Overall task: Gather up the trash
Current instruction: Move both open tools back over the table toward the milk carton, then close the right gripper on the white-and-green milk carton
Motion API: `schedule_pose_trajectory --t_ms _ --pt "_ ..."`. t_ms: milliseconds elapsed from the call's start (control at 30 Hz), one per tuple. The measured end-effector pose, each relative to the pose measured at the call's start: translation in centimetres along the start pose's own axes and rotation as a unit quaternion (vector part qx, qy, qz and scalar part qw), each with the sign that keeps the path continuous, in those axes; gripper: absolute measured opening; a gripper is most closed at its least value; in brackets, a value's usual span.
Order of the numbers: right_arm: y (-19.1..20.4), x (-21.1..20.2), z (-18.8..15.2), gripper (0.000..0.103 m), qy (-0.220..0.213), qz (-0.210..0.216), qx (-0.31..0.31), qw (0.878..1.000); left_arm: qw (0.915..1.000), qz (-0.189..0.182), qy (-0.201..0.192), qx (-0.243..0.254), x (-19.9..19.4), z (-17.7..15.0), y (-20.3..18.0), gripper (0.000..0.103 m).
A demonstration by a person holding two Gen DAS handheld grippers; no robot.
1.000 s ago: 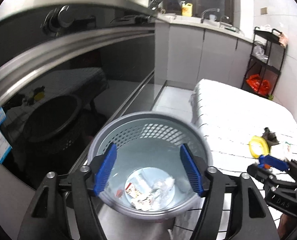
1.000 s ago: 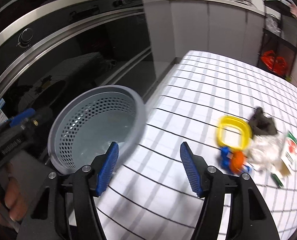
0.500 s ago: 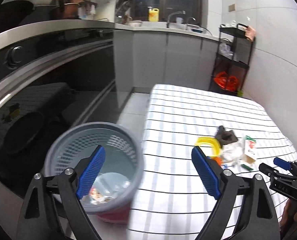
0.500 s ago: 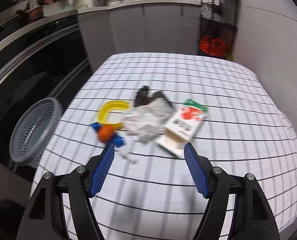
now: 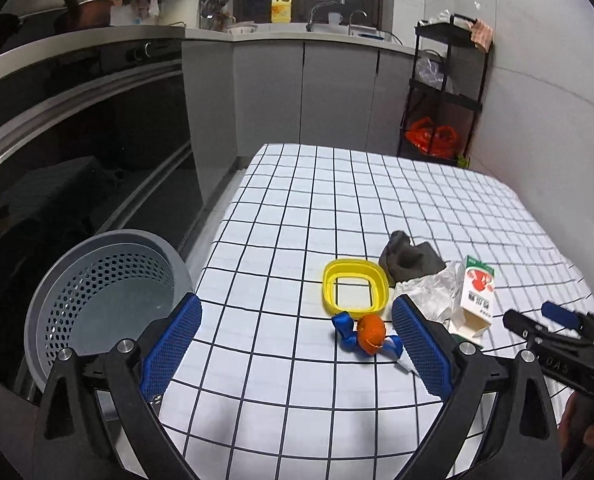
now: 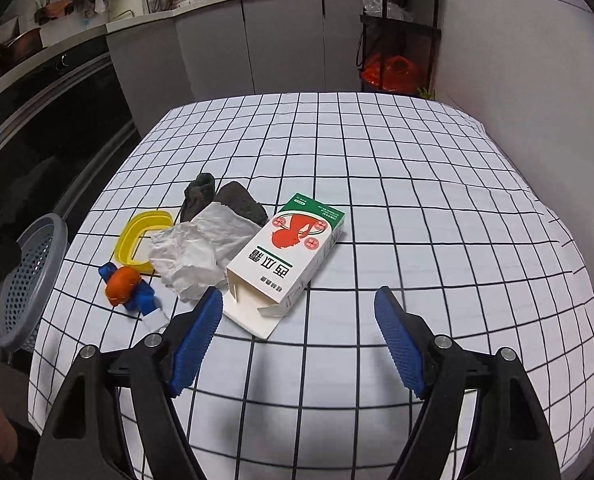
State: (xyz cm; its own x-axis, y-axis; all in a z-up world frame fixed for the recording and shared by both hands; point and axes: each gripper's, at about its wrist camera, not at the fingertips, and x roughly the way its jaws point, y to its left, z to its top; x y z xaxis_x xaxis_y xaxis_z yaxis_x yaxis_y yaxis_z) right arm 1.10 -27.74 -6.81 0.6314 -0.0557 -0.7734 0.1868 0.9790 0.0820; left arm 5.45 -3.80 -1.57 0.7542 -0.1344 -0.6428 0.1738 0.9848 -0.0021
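Kitchen cabinets and a dark oven front back a table (image 5: 337,200) spread with a white, black-gridded cloth. From the left wrist view, the left gripper (image 5: 295,344) hangs over the table's near edge, blue pads spread wide with nothing between them. A grey perforated basket (image 5: 101,300) sits off the table's left edge, just beyond the left pad. On the cloth lie a yellow ring-shaped lid (image 5: 355,288), an orange scrap on a blue wrapper (image 5: 371,330), a dark rag (image 5: 409,258), crumpled white paper (image 5: 435,294) and a white carton (image 5: 475,300) — all clustered together. The right gripper (image 5: 553,320) shows at the far right edge.

From the right wrist view, the right gripper (image 6: 299,338) is likewise agape and empty, just short of the carton (image 6: 287,256), which lies flat with its open flap towards the camera. The paper (image 6: 197,248) touches the carton's left side; the rag (image 6: 225,200) sits behind it, the lid (image 6: 137,240) and orange scrap (image 6: 123,284) further left — the basket (image 6: 29,280) beyond the table edge.
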Motion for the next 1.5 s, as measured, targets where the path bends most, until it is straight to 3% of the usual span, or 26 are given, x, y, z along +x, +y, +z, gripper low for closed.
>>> schedule_pose_trajectory --t_ms 400,800,1167,1500 --pt "1.4 4.6 1.1 0.075 0.021 -0.005 0.022 1.000 0.9995 0.018 0.026 0.003 2.7 -0.9 0.1 0.094" --pt "2.3 6.3 1.3 0.075 0.035 -0.073 0.012 0.997 0.9993 0.011 0.036 0.005 3.4 -0.8 0.1 0.094" --pt "-2.0 4.7 -0.3 0.075 0.037 -0.095 0.031 0.994 0.9993 0.005 0.037 0.003 3.2 -1.1 0.1 0.094" --pt "-4.8 5.1 0.3 0.076 0.032 -0.024 0.037 0.999 0.9988 0.003 0.049 0.010 3.9 -1.7 -0.7 0.094"
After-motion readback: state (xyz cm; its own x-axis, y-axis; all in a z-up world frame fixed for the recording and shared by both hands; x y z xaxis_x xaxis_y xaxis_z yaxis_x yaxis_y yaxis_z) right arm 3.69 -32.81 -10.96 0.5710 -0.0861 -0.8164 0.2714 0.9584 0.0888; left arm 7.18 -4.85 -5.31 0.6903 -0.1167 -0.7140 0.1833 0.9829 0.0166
